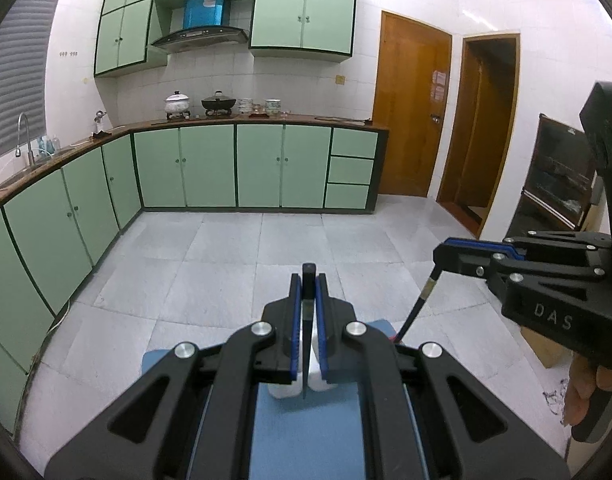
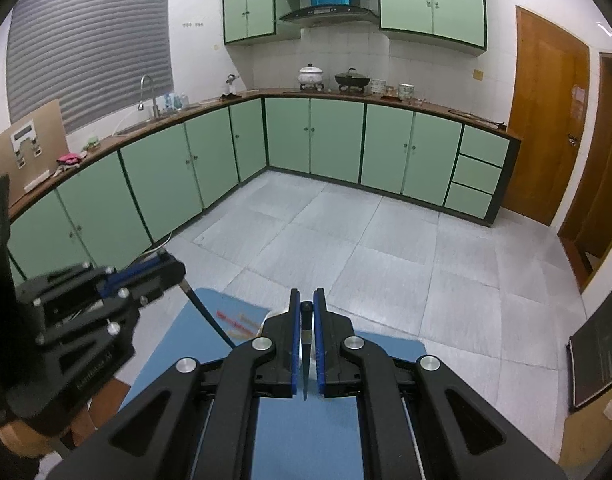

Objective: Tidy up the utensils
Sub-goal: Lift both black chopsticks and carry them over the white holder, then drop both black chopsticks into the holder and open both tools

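My left gripper [image 1: 308, 280] is shut on a thin black chopstick [image 1: 307, 344] that hangs down between the blue pads over a blue table [image 1: 306, 432]. My right gripper [image 2: 307, 300] is shut on another black chopstick [image 2: 306, 356], also hanging down over the blue table [image 2: 306, 436]. Each gripper shows in the other's view: the right one [image 1: 440, 252] at the right with its chopstick [image 1: 418, 304] slanting down, the left one [image 2: 174, 268] at the left with its chopstick [image 2: 208, 312]. A white container [image 1: 280, 390] sits under the left fingers, mostly hidden.
Green kitchen cabinets [image 1: 210, 168] line the far and left walls over a grey tiled floor [image 1: 266, 264]. Pots [image 1: 218, 103] stand on the counter. Brown doors [image 1: 414, 104] are at the right. Some red and yellow items [image 2: 238, 322] lie on the blue table.
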A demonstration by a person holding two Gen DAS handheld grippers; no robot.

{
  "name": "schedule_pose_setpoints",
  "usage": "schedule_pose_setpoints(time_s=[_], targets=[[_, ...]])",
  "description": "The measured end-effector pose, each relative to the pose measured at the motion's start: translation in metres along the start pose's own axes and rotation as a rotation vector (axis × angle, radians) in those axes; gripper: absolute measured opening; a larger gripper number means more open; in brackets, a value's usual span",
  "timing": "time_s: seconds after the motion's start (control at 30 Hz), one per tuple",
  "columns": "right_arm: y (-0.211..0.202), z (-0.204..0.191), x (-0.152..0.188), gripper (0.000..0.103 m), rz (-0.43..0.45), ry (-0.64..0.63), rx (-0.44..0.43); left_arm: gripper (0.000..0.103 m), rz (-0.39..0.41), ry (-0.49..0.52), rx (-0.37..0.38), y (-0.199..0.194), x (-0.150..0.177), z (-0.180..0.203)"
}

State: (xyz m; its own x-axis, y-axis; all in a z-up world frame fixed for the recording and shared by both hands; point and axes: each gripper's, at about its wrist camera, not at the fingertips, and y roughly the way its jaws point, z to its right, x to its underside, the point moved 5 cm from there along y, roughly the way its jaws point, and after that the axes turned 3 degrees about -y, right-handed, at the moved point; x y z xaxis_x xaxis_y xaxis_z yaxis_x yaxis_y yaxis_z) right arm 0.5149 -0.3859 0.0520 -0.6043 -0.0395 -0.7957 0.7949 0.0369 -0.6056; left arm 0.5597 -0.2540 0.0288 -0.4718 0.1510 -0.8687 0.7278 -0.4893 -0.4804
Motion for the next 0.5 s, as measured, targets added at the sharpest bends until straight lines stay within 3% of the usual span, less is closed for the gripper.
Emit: schedule_pose_setpoints(time_s=[0.3, 0.5], targets=[[0.053, 0.023, -0.024, 0.006, 0.012, 0.03, 0.037, 0.006, 0.037, 0.024, -0.025, 0.043, -0.016, -0.008], [0.102, 0.036, -0.008, 0.006, -0.028, 0.06, 0.037, 0.006, 0.017, 0.015, -0.03, 0.084, -0.003, -0.019]])
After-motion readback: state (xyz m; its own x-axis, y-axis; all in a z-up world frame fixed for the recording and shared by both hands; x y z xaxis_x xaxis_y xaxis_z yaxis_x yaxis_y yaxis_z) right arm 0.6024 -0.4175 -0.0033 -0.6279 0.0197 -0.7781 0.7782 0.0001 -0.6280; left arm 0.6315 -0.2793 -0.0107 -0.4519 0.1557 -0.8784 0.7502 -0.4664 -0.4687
